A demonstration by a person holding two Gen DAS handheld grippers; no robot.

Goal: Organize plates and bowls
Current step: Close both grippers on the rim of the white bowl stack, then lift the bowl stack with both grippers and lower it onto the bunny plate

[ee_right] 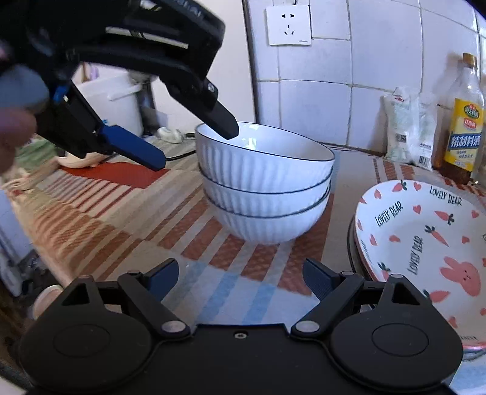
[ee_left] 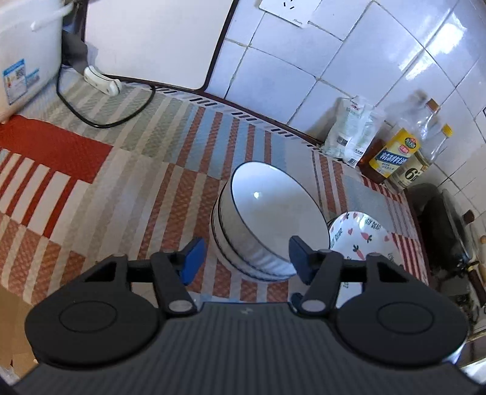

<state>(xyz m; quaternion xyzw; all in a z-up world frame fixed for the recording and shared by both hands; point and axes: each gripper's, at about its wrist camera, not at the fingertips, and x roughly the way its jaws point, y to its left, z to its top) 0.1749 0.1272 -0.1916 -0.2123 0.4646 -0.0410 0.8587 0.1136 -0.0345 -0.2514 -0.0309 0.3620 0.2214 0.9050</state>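
Item: stack of three ribbed white bowls point(ee_right: 264, 182) on striped cloth point(ee_right: 100, 218), beside carrot-print plates point(ee_right: 425, 243).

Left gripper point(ee_right: 194, 142): jaws wide, empty, apparently straddling the top bowl's rim.

Right gripper point(ee_right: 240, 279): jaws wide, empty, near.

Handling: pinch rim squarely; lift straight to avoid tipping.

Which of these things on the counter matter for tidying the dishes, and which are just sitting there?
Part of the job:
- stack of white ribbed bowls with blue rims
- white plates printed with carrots and rabbits
- open left gripper
- open right gripper

Just lying about:
- yellow-labelled glass bottle
- white plastic packet
- white wall socket
- black cable
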